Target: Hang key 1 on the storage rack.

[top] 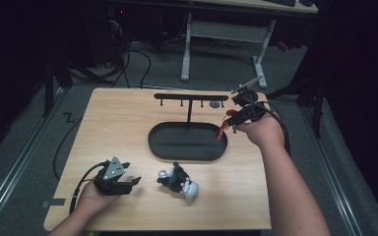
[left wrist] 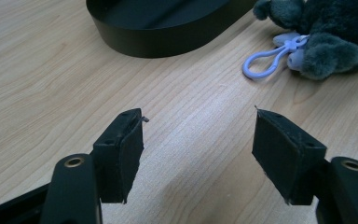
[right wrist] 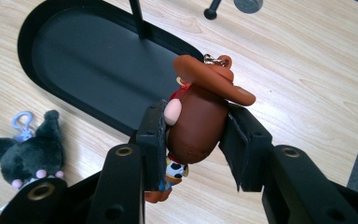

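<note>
Two keychain toys were in play. Right gripper (top: 232, 119) had its jaws clamped on the brown figure keychain (right wrist: 198, 116), squeezing the head from both sides so the metal ring at its top stayed free, probably for hooking on a peg. It hung at about 3 o'clock of the black oval tray (top: 187, 141), just over the tray's right end and below the hanger rack (top: 191, 97), whose pegs sat at 12 o'clock of the tray. Left gripper (top: 128, 185) rested low on the table (top: 123, 123) at 7 o'clock, jaws wide and empty, aimed toward the dark plush keychain (left wrist: 324, 35) at 1 o'clock in the left gripper view; likely staged for the next pick. Plush lay flat at 6 o'clock of the tray, its pale clip loop (left wrist: 265, 65) splayed toward the open jaws, untouched.
</note>
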Demonstrator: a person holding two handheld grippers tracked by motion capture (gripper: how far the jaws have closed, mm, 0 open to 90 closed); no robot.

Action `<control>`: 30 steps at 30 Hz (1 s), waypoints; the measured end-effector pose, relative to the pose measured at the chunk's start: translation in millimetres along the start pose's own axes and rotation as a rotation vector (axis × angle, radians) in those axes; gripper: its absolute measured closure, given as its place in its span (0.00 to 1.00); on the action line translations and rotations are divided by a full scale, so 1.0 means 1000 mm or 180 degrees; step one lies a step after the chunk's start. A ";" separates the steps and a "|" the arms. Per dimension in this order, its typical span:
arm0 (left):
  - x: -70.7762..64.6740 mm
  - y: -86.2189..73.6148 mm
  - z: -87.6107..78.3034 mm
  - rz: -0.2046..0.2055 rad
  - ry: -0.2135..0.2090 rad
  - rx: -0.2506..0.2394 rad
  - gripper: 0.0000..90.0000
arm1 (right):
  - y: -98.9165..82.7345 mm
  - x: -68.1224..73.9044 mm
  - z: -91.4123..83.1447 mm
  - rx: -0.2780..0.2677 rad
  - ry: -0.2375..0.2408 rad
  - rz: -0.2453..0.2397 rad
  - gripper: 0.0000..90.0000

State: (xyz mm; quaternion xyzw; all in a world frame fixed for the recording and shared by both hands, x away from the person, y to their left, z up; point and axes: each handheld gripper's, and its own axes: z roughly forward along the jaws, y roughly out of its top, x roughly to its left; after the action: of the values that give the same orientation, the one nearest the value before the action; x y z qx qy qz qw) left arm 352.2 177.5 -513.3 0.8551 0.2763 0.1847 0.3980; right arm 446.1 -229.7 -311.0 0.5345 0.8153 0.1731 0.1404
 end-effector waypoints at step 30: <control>0.001 -0.001 -0.001 0.0025 0.0022 0.0014 0.38 | 0.048 -0.006 0.011 0.0051 -0.0025 0.0051 0.68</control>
State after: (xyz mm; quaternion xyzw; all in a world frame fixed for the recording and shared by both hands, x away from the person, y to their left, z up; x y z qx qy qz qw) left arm 351.9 179.2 -513.1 0.8564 0.2747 0.1886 0.3945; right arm 492.0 -215.8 -299.7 0.5428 0.8117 0.1657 0.1379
